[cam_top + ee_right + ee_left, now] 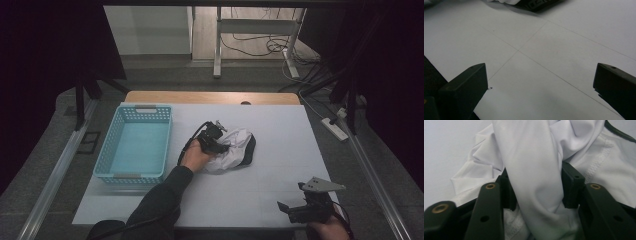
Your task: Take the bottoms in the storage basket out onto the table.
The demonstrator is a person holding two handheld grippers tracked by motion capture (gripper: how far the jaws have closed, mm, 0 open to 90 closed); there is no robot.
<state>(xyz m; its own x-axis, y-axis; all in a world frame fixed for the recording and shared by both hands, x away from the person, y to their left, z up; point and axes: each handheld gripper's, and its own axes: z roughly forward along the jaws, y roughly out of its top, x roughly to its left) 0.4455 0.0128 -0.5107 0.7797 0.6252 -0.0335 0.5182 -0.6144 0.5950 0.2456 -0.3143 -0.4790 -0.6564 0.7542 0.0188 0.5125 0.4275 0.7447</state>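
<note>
We see a counter (280,175) from above. Far left of all the fingers sits an empty blue basket (135,142). Just right of it, our left gripper (214,138) reaches into a crumpled white garment (232,150) at mid-counter. In the left gripper view its fingers (571,185) pinch a thick fold of the cloth (534,170) between them. The fabric looks light, soft and limp, so we judge it will sag and drape when lifted; a bunched fold like this one seems the surest hold. A dark part lies along its far edge, too cut off to identify. Far right, near the counter's front edge, our right gripper (300,210) rests with fingers (466,82) spread, empty, well apart from the garment.
</note>
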